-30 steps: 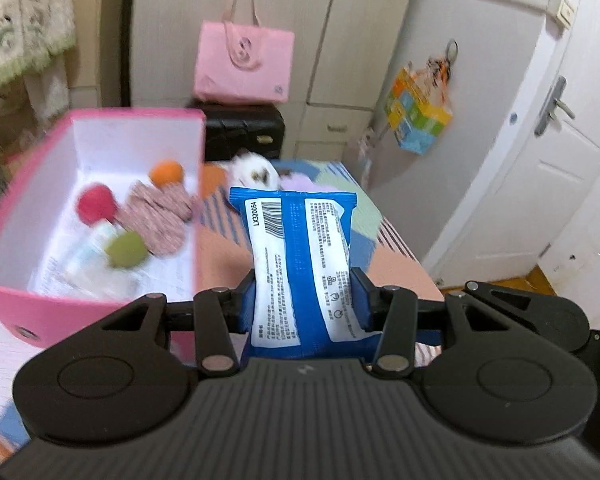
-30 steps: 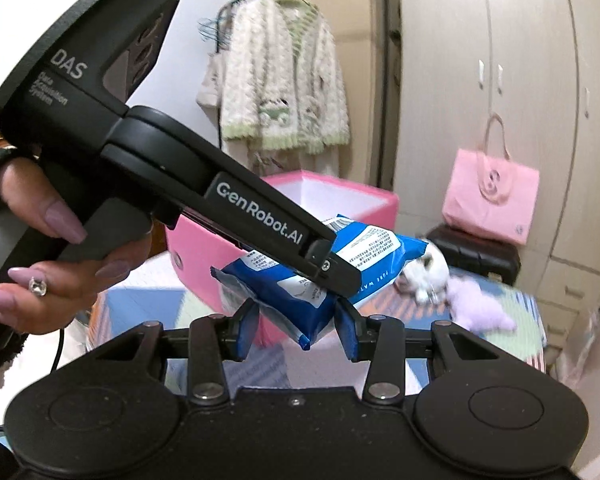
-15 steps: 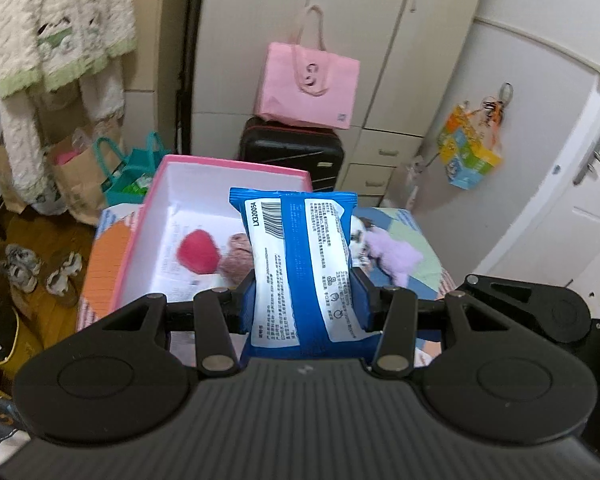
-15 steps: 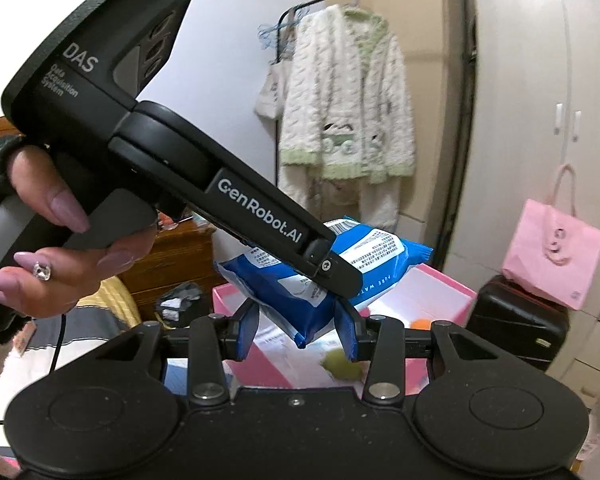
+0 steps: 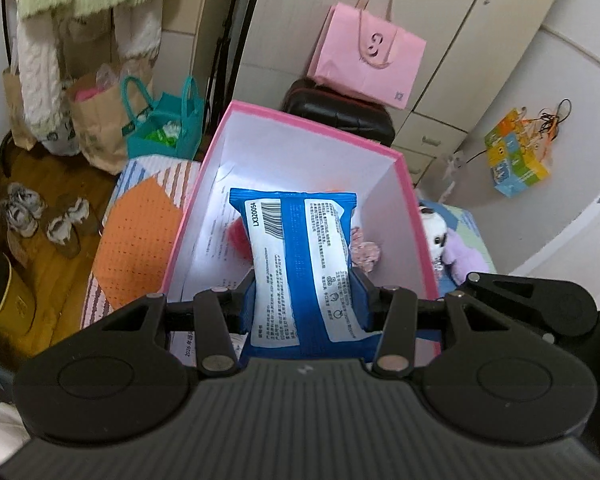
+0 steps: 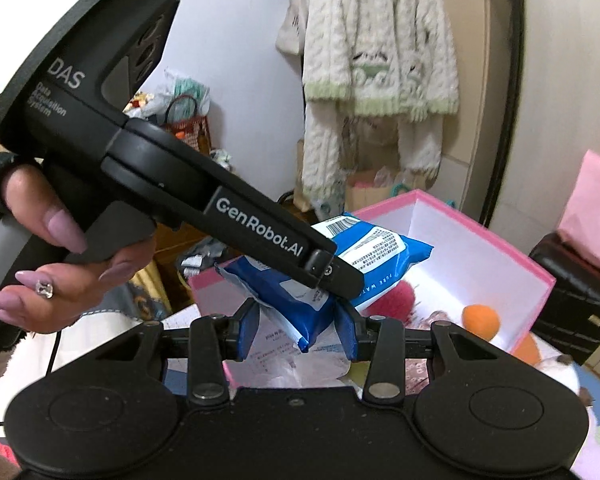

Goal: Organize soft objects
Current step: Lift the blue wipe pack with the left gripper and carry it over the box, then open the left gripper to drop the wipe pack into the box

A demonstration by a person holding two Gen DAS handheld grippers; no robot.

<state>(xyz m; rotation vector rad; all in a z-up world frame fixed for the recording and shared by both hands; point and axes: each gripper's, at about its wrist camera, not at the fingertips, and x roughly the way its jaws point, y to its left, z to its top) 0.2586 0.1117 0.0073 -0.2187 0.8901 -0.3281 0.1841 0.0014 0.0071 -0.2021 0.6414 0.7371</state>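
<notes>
**Q:** What is my left gripper (image 5: 304, 300) doing?

**A:** It pinches a blue wet-wipe pack (image 5: 296, 256) between both fingers, held over the open pink box (image 5: 414, 216). Inside the box I see a red ball (image 5: 236, 234) and a floral fabric piece (image 5: 364, 248), both partly hidden by the pack.

**Q:** And my right gripper (image 6: 296, 326)?

**A:** Its jaws are spread — the pack's near corner hangs between the fingers, untouched as far as I can tell. From this side an orange ball (image 6: 480, 320) lies in the box too. A plush toy (image 5: 452, 248) sits on the patterned bedcover, just right of the box.
</notes>
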